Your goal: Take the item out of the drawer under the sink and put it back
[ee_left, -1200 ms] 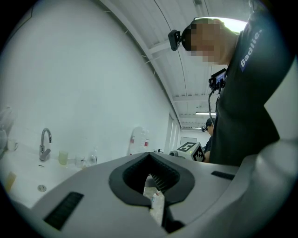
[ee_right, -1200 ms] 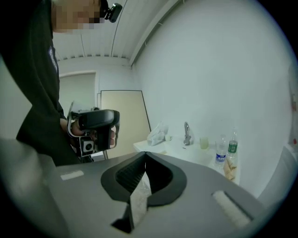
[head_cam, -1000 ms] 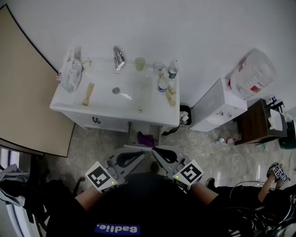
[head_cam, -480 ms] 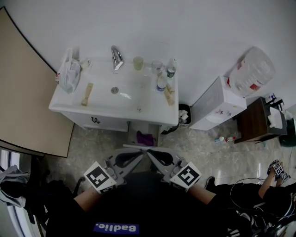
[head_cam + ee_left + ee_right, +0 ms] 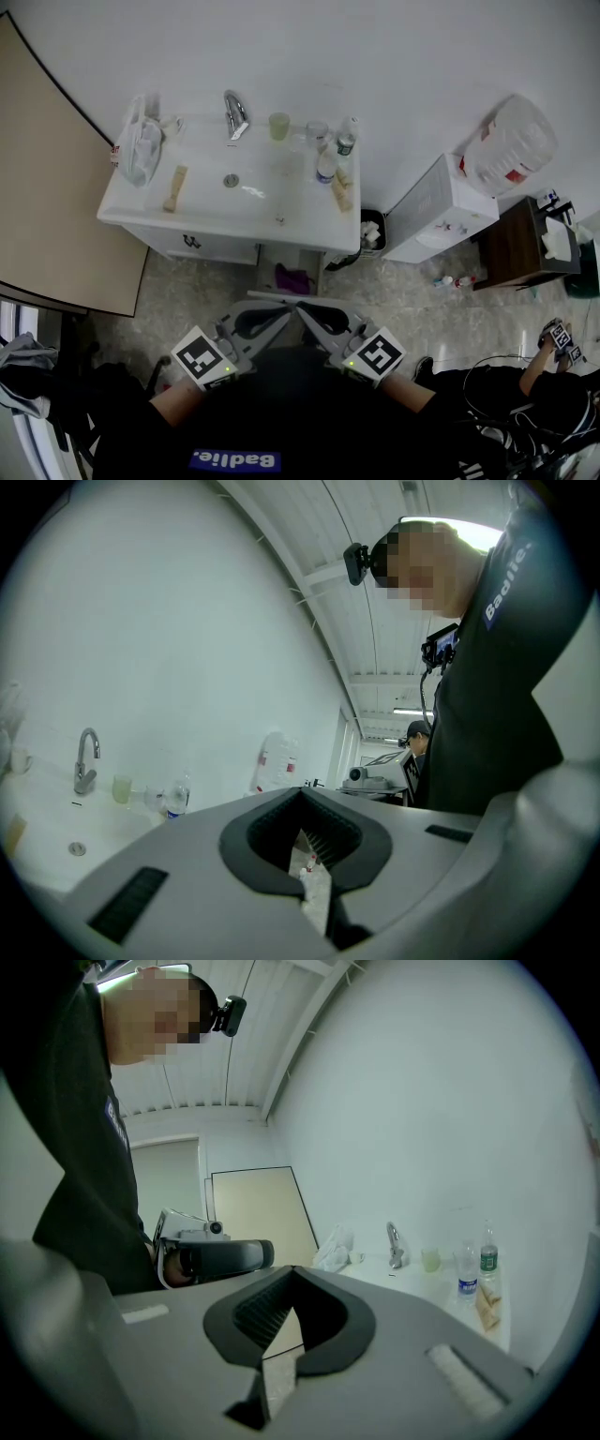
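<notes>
Left gripper (image 5: pixel 272 317), right gripper (image 5: pixel 311 317): both held level near torso, tips angled inward, jaws pressed together, empty, facing sink (image 5: pixel 122 208)

Upper left: one sink (image 5: pixel 206 202), one faucet (image 5: pixel 234 114), one green cup (image 5: pixel 279 127), two bottles (image 5: pixel 347 139) (image 5: pixel 326 169). Right: one large water jug (image 5: pixel 511 145). Bottom centre, two grippers: left gripper (image 5: pixel 279 314), right gripper (image 5: pixel 305 312).

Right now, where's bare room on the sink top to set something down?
Free: the basin between the faucet and the front rim; the front left corner ahead of the tan item. Crowded: back right, where the green cup, glass and two bottles cluster; back left holds the white bag.
</notes>
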### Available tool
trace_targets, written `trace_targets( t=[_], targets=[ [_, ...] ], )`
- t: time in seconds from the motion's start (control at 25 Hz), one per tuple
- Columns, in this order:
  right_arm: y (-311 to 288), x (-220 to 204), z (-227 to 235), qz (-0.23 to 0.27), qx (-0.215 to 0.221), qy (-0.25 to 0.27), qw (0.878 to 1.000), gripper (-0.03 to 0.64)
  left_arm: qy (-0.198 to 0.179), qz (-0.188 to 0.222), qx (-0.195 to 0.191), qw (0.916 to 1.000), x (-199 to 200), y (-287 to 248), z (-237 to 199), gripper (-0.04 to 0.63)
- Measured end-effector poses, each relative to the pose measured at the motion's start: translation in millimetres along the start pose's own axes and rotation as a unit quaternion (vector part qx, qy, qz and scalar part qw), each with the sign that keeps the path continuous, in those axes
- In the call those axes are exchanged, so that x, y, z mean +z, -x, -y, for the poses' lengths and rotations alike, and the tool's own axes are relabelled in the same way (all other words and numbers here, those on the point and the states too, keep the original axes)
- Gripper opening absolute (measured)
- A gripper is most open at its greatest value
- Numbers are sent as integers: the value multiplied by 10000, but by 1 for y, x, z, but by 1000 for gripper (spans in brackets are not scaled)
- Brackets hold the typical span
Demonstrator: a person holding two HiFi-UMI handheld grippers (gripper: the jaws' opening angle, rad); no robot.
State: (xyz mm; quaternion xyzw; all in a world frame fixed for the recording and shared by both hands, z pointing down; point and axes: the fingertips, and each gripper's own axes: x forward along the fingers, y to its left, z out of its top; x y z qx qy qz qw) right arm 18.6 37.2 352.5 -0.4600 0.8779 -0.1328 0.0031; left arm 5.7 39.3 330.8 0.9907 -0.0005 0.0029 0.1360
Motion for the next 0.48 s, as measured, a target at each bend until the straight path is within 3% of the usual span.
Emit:
trace_targets(
  t=[0.48],
  targets=[
    [-5,-3,-3,-59,46,-78,9999,0,-4,9,10,10000,-1,4,0,-11]
  ],
)
